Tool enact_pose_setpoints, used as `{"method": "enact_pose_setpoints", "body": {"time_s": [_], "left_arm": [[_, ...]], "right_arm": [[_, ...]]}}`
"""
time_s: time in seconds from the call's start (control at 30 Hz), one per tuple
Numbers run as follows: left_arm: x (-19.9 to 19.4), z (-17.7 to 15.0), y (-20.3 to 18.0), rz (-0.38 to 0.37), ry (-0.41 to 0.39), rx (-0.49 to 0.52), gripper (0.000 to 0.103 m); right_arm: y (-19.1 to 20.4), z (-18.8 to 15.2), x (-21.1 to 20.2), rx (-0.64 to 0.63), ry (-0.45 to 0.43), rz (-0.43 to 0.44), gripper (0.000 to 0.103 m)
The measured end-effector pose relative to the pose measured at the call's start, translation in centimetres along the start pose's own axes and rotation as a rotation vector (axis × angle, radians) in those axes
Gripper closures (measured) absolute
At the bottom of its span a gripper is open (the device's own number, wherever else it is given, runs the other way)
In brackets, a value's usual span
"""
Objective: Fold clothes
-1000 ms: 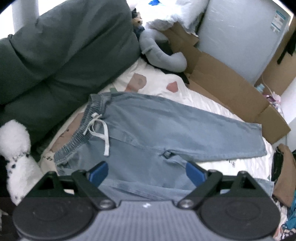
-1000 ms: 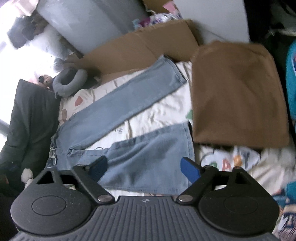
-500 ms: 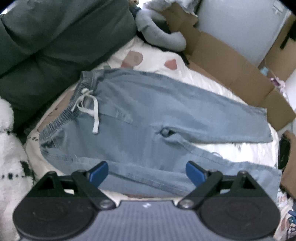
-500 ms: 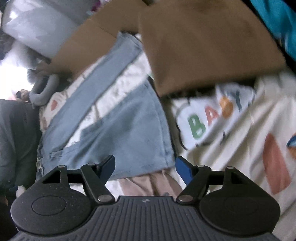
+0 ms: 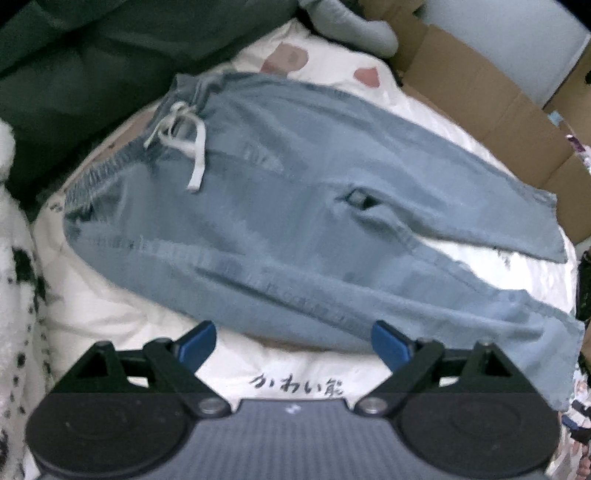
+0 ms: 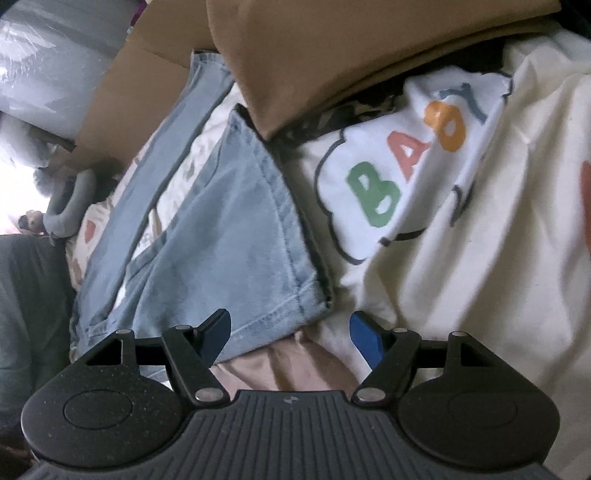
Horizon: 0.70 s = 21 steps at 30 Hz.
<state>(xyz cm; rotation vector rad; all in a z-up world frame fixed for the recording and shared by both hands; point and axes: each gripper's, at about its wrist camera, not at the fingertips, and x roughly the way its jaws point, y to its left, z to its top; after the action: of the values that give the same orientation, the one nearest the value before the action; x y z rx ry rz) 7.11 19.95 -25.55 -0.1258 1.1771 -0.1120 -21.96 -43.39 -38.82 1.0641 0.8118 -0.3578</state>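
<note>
Light blue jeans with a white drawstring lie spread flat on a white printed bedspread, waistband to the left and legs running right. My left gripper hangs open just above the near side seam of the jeans, nothing between its fingers. In the right wrist view the hem end of the near leg lies in front of my right gripper. Its jaws are closing, with the hem corner of the leg lying between the blue pads, which are not pressing on it.
A folded brown garment lies beyond the leg hem, beside a white "BABY" print on the bedding. Flattened cardboard borders the far side of the bed. A dark green cushion, a grey neck pillow and a spotted plush crowd the left.
Both grippers have dropped toward the bed, so the jeans fill more of each view. The right gripper has rolled and its jaws have narrowed around the leg hem.
</note>
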Motion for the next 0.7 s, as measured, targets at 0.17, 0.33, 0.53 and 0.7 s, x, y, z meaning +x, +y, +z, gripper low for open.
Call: {"method": "enact_pose_setpoints", "body": {"time_s": [0.17,0.33,0.53,0.7], "left_arm": [[1.4,-0.8,0.8,0.001,0.002,-0.056,0.011],[3.1,-1.3,1.3,-0.02,-0.001,-0.11,0.011],[5.1,-1.7,1.8,-0.03,-0.022,-0.197,0.012],[6.4,-1.6,2.6,-0.038,-0.043,-0.258,0.022]], "right_arm": [[0.8,0.2,0.1,-0.01,-0.006,-0.005,0.066],[0.4,0.4,-0.2,0.05,-0.033,0.042,0.067],[-0.5,0.4,1.0,0.108,-0.045,0.015,0.076],[-0.3,0.8,2.1,0.103,-0.016,-0.022,0.094]]}}
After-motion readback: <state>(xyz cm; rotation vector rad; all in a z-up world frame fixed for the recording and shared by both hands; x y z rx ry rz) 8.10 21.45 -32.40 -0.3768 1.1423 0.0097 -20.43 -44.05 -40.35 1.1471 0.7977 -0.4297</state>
